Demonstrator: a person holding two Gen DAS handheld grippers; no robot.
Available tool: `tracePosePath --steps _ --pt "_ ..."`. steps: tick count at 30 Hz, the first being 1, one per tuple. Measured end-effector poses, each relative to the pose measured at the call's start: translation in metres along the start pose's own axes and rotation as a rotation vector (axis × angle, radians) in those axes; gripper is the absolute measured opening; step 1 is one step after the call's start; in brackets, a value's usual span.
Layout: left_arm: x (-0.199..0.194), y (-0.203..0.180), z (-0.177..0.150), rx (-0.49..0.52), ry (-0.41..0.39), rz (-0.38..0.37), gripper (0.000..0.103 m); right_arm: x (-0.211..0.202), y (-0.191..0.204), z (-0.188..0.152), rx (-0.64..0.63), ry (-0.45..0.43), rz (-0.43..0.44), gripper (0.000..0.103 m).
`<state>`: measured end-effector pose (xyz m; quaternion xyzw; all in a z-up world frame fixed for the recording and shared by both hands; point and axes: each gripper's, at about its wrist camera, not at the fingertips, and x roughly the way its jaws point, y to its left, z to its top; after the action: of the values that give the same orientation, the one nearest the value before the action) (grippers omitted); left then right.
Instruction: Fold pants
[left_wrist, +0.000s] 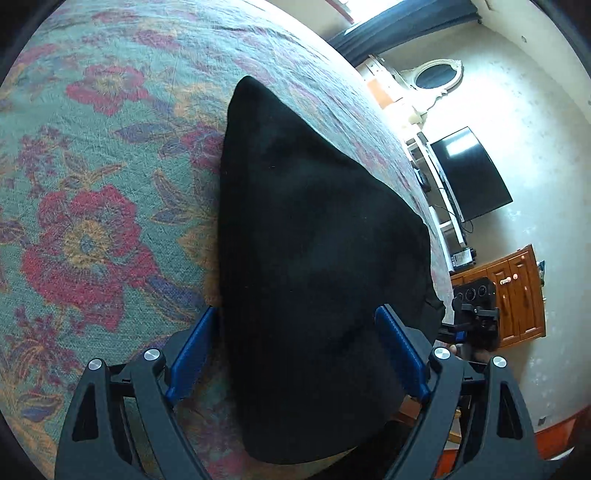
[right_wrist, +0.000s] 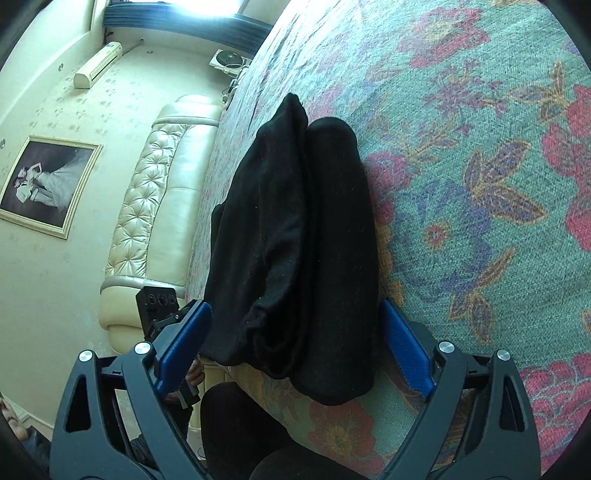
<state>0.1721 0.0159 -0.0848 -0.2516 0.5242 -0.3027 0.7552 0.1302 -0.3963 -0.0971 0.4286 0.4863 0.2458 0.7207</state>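
Both jaws stand wide, empty, around the folded pants (right_wrist: 295, 240) on the bed (right_wrist: 461, 166); press layers flat, edges aligned.

No lettering, label, brand or number can be read anywhere in either view; whatever print might exist is too small or blurred to make out.

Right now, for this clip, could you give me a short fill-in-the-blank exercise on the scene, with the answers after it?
1. The folded pants are ____ in colour.
2. They lie on a bedspread with a ____ pattern.
3. The left hand-held gripper has its jaws ____ around the pants.
4. On the wall hangs a framed ____.

Missing words: black; floral; open; picture
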Motion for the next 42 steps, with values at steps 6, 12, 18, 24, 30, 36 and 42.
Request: tracePosePath --steps 6,12,18,24,30,36,42 --pt "-0.016 0.025 0.009 -0.068 -0.038 -0.062 0.085 -0.001 -0.004 0.012 0.0 0.002 -0.033 0.092" --pt "-0.002 0.019 0.011 -0.075 -0.015 -0.18 0.087 0.019 0.004 0.014 -0.051 0.061 -0.03 0.092" --pt "0.015 0.011 0.015 -0.11 -0.004 -0.24 0.091 0.027 0.001 0.022 -0.019 0.081 0.037 0.094" --pt "0.022 -0.005 0.002 -0.039 0.001 -0.132 0.091 0.033 0.007 0.021 -0.08 0.093 -0.026 0.078" --pt "0.029 -0.017 -0.004 0.05 -0.009 -0.044 0.073 0.034 -0.002 0.015 -0.078 0.09 -0.044 0.044" --pt "0.024 0.002 0.001 0.01 -0.002 -0.156 0.041 0.035 0.003 0.014 -0.099 0.075 -0.043 0.04" --pt "0.016 0.003 0.001 0.042 -0.036 -0.186 0.033 0.035 0.022 0.007 -0.158 0.031 -0.083 0.035"
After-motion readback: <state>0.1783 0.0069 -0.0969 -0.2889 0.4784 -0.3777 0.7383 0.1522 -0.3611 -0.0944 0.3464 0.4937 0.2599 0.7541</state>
